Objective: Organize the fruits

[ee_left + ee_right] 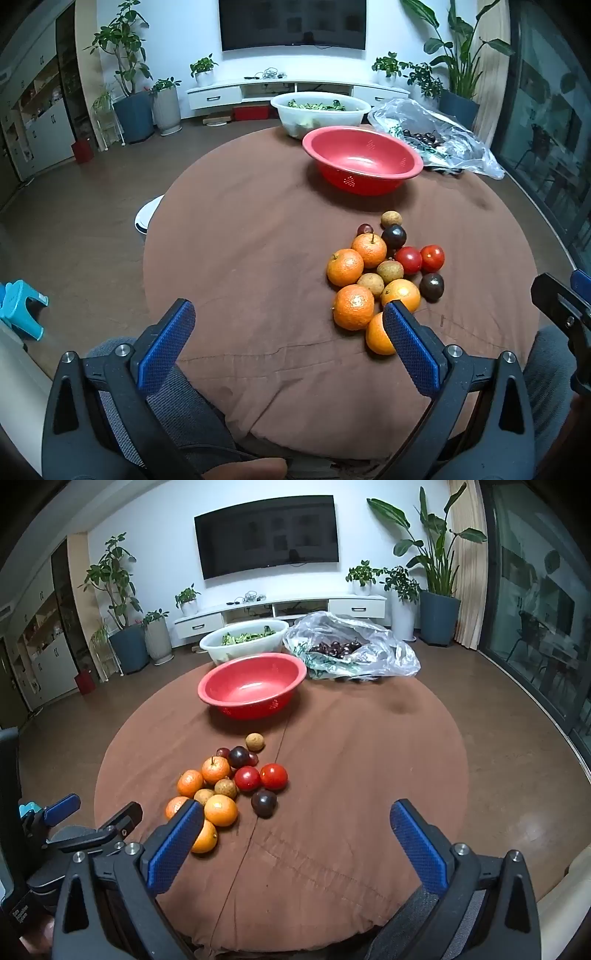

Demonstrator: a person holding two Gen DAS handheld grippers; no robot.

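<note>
Left gripper: the left two-finger gripper with blue ribbed pads (289, 330) hangs over the near part of the round table under a brown cloth (236, 236), jaws wide apart with nothing between them; it tilts downward, probably so that the camera keeps the whole table in sight.
Right gripper: the right two-finger gripper with blue ribbed pads (295, 829) is likewise spread fully and empty, over bare cloth to the right of the fruit.
Fruit cluster: the loose pile of small oranges, red tomatoes, dark plums and tan longan-like fruits (231, 786) lies on the cloth, the pieces touching or just beside one another, between the grippers and the bowl.
Likely destination: the empty red perforated plastic bowl (364, 158) stands beyond the pile, apparently set there to receive sorted fruit; none is in it yet.
Other containers: a white translucent basin of green leaves (243, 640) and a crumpled clear plastic bag of dark cherries (351, 648) sit at the far edge.
Occlusion: the nearest orange (376, 338) is half hidden behind the left gripper's right-hand pad.
Uncertain: the small dark fruit behind the stemmed orange (365, 229) cannot be identified.
</note>
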